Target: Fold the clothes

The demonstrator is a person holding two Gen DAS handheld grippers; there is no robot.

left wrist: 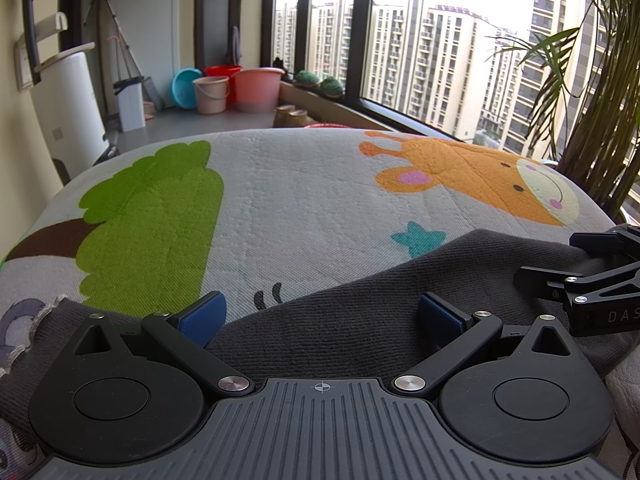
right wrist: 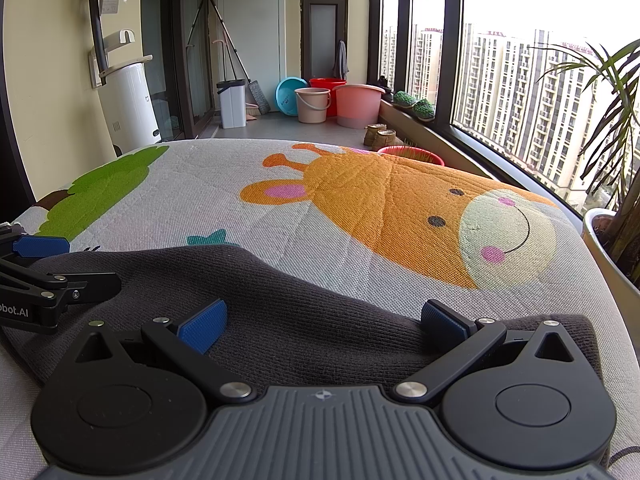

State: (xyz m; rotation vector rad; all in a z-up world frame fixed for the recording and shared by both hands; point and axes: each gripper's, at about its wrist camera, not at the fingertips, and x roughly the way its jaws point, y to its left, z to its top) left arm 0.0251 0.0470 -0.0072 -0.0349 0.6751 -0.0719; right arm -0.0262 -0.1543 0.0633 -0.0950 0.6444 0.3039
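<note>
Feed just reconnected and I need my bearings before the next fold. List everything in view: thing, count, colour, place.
garment: 1, dark grey knit, near edge of the mat, under both grippers
mat: 1, pale grey with green tree, orange giraffe, teal star; covers the work surface
buckets and basins: about 4, pink, red, blue; floor at far end
bin: 1, white with dark lid; left of the buckets
potted palm: 1, green, white pot; right, by the window
slippers: 2, green; window sill
left gripper: 1, black with blue pads, open over the garment
right gripper: 1, same, open over the garment
</note>
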